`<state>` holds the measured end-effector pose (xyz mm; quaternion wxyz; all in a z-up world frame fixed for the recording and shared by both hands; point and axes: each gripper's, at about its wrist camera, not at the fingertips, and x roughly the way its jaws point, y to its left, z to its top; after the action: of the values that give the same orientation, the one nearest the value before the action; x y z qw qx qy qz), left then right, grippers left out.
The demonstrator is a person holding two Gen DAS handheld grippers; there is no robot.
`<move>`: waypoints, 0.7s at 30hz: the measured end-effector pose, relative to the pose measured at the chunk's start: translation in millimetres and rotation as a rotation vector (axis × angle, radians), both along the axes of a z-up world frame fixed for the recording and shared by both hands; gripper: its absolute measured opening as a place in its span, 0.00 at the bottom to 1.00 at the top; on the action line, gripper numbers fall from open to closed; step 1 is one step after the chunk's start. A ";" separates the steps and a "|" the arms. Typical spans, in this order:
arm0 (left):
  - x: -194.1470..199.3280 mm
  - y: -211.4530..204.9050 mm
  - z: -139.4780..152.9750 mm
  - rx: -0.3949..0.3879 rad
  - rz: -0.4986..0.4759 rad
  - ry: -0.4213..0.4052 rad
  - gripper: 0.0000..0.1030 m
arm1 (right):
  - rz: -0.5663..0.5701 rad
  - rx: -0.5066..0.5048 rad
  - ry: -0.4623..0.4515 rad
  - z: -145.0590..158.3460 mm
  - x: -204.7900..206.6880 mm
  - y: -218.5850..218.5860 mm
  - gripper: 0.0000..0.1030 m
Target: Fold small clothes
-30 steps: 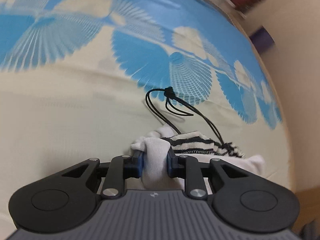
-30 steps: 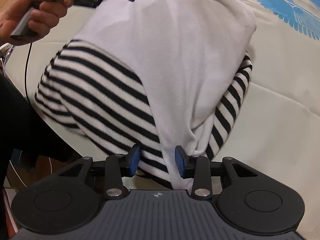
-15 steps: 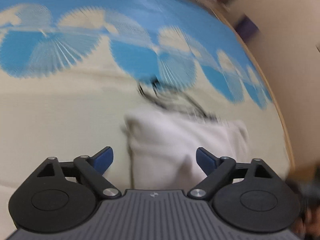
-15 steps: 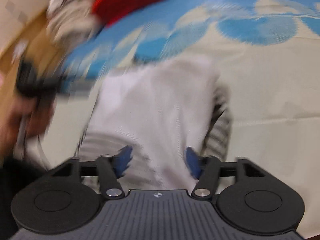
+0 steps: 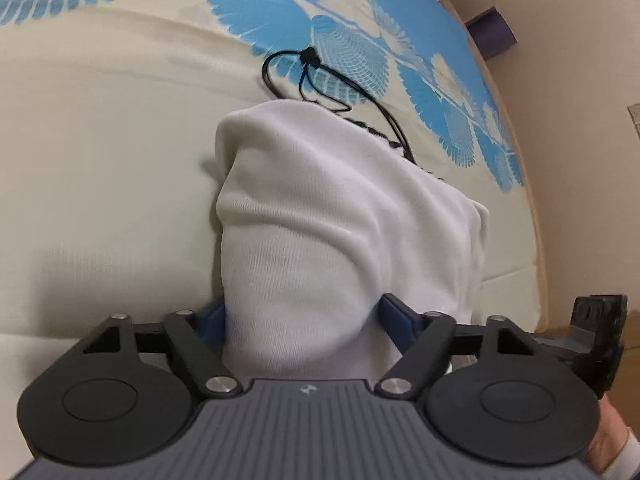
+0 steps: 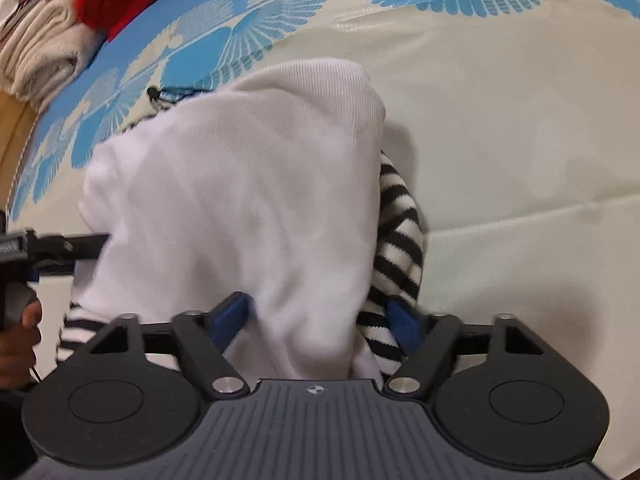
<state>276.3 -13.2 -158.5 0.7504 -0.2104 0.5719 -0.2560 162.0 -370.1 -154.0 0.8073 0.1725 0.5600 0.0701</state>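
Left wrist view shows the left gripper (image 5: 302,322) with its jaws just closing around the near edge of a white garment (image 5: 340,216) lying folded on the blue-and-cream bedsheet (image 5: 100,152) — whether the pads grip it cannot be told. Right wrist view has the right gripper (image 6: 320,320) also closing, pads against the white cloth and its striped lining (image 6: 398,240); a black cord (image 5: 308,60) trails beyond.

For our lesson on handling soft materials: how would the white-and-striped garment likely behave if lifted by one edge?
The garment would probably flop and sag, since it already lies in soft folds. Its loose black drawstring may dangle. The ribbed knit looks unlikely to slip.
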 end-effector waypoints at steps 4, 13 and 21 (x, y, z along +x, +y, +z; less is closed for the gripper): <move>-2.4 1.8 21.8 -0.002 -0.039 -0.074 0.41 | -0.042 0.052 -0.015 13.2 1.2 -2.0 0.16; 0.2 59.7 102.5 0.052 0.036 -0.367 0.37 | -0.025 0.191 -0.295 72.3 17.4 27.1 0.11; 13.7 145.0 96.6 0.100 0.333 -0.268 0.75 | -0.042 0.071 -0.364 74.6 50.5 80.6 0.52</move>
<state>290.0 131.8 -61.9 0.8610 -0.2287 0.4365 -0.1255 212.5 -289.6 -79.4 0.8901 0.1971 0.3979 0.1032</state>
